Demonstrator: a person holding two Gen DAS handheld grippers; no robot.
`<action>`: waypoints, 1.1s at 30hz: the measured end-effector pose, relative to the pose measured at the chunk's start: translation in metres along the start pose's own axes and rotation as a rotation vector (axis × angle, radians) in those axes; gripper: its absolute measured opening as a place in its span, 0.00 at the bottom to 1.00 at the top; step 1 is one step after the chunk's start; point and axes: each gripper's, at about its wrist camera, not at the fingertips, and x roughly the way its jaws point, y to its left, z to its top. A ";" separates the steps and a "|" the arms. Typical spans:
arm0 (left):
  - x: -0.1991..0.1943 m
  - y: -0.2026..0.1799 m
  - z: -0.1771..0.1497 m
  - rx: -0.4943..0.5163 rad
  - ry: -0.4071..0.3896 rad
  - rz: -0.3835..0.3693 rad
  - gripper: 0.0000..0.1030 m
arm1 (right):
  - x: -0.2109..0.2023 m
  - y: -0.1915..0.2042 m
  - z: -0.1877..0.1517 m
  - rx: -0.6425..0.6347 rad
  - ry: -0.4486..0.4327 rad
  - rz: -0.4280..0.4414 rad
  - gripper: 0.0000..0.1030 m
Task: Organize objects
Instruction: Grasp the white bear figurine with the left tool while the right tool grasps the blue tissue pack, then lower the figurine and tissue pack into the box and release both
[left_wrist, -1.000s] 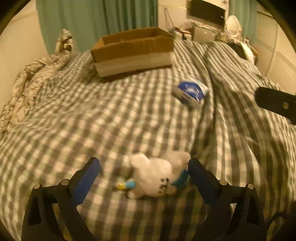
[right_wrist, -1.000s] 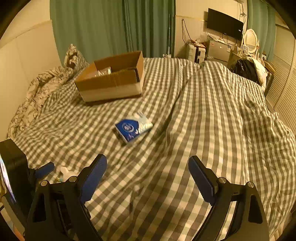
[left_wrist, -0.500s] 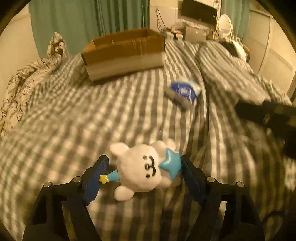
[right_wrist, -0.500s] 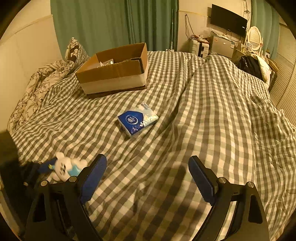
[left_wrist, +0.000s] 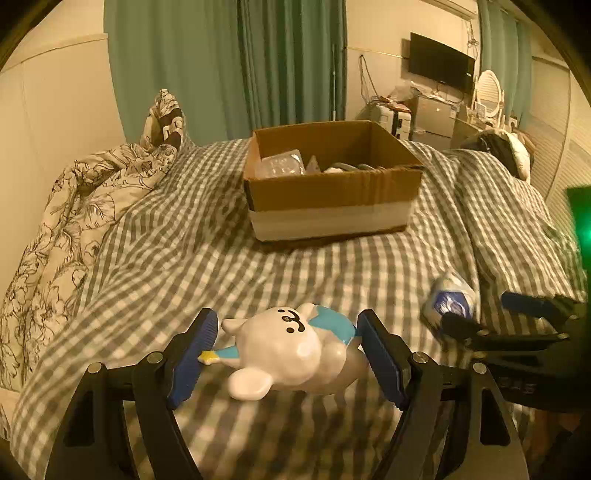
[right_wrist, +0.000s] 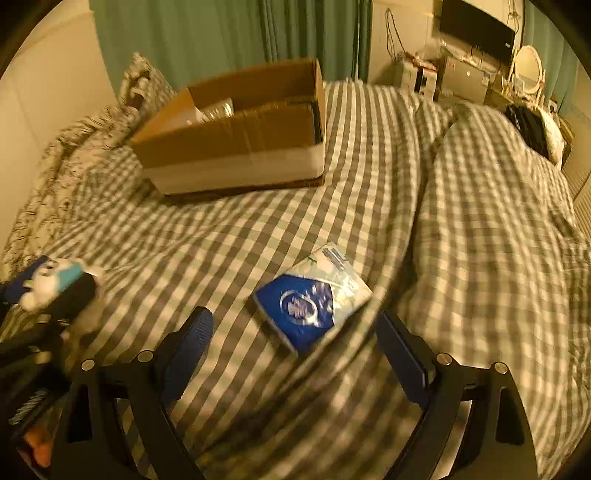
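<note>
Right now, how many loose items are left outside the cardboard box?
2. A white toy held between the left gripper fingers, and a blue tissue pack lying on the checked blanket before the open right gripper. Folds may hide others.

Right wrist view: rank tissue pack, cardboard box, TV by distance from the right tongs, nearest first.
1. Tissue pack: on the checked bedcover, just ahead of the open right tongs, between the fingers.
2. Cardboard box: farther up the bed, ahead and left.
3. TV: on the far wall, upper right, beyond the bed.
</note>
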 end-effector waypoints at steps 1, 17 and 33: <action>0.002 0.001 0.002 0.000 0.000 -0.001 0.77 | 0.009 0.001 0.002 0.013 0.016 0.004 0.87; 0.024 0.009 -0.006 -0.040 0.062 -0.023 0.77 | 0.046 -0.025 0.003 0.139 0.059 0.032 0.58; -0.024 0.010 0.004 -0.045 -0.015 -0.048 0.77 | -0.047 -0.029 -0.009 0.117 -0.185 0.117 0.26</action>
